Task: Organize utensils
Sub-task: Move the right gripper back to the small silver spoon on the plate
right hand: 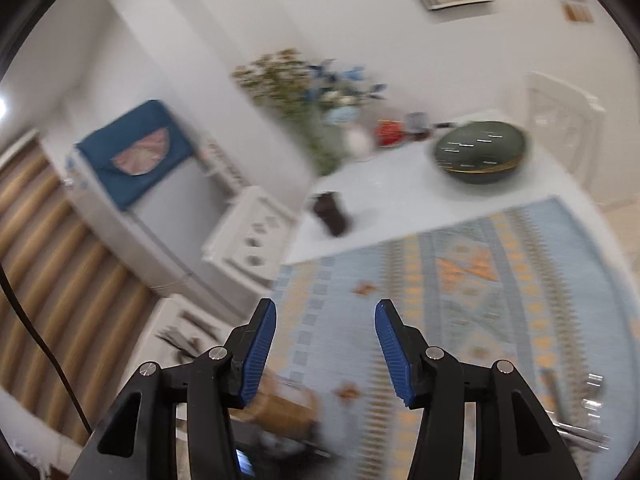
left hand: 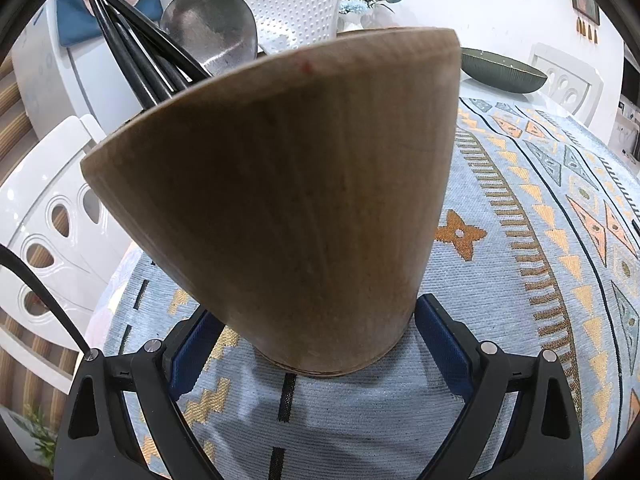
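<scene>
Holder: the wooden utensil holder (left hand: 280,208) stands on the patterned cloth (left hand: 520,240) over the bench, tilted in the left wrist view, its base between the left tool's blue pads.
Left tool: the left tool (left hand: 316,344) is spread wide around the holder's foot; the right-hand pad looks to touch the wood, the other I can't settle, so a real grip is not certain.
Already stowed: black handles (left hand: 132,44), a metal spoon (left hand: 212,28) and a white dimpled paddle (left hand: 292,0) poke out of the rim, leaning up and away from the camera.
Right tool: the right tool (right hand: 326,344) is part open with nothing between its pads, and the whole picture is smeared.
Loose utensils: shiny metal pieces (right hand: 588,412) lie on the cloth at the lower right edge of the right wrist view, too blurred to name.
Key relation: those pieces sit to the right of the right tool, the holder (right hand: 280,404) low to its left.
Judgement: the right hand looks the nearer one for the next pickup.
</scene>
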A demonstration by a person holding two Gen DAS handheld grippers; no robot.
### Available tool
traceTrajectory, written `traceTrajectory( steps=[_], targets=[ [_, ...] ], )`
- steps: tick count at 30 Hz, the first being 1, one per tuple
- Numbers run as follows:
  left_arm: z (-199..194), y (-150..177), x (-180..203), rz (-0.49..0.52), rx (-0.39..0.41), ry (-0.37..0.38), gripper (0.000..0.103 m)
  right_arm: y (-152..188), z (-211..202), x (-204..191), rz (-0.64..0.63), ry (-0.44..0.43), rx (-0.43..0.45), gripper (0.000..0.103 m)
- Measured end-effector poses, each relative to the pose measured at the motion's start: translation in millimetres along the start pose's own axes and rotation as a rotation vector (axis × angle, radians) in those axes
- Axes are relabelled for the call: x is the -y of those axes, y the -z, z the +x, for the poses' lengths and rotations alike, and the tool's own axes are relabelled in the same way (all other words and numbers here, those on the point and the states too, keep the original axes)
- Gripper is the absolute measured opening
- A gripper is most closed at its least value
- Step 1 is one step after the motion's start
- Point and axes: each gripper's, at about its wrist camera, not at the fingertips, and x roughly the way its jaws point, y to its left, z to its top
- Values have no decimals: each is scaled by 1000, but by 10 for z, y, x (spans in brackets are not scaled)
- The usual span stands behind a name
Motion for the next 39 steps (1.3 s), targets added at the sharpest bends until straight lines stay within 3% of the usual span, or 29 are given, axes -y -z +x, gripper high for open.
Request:
traceTrajectory(
  steps=[4, 9, 14, 18, 22, 25, 28, 32, 35, 39],
  targets=[
    [6, 1, 1, 0, -1, 0, 96, 110, -249, 698, 93, 123, -26, 50],
    [40, -10, -21, -9, -10, 9, 96, 366, -243, 1535, 175, 275, -176, 50],
    [93, -52, -10, -3, -20, 4, 96, 743, -156, 2027, 241, 366, -264, 50],
    [125, -86, 14, 1, -21, -1, 96, 893, 6, 2013, 181, 401, -321, 50],
    [135, -93, 53, 3, -24, -2, 96, 879, 153, 1875, 56, 502, -341, 50],
    [136, -93, 52, 3, -24, -2, 96, 789, 202, 2009, 59, 583, -331, 38],
    [136, -92, 51, 2, -24, -1, 96, 710, 276, 2262, 130, 568, -358, 35],
    [148, -92, 50, 1, -24, 1, 96, 752, 545, 2436, 112, 557, -487, 36],
    [149, -91, 47, 2, -23, -1, 96, 748, 614, 2378, 45, 590, -482, 38],
    [145, -79, 47, 3, -24, 0, 96, 744, 639, 2316, 11, 612, -449, 31]
  ],
)
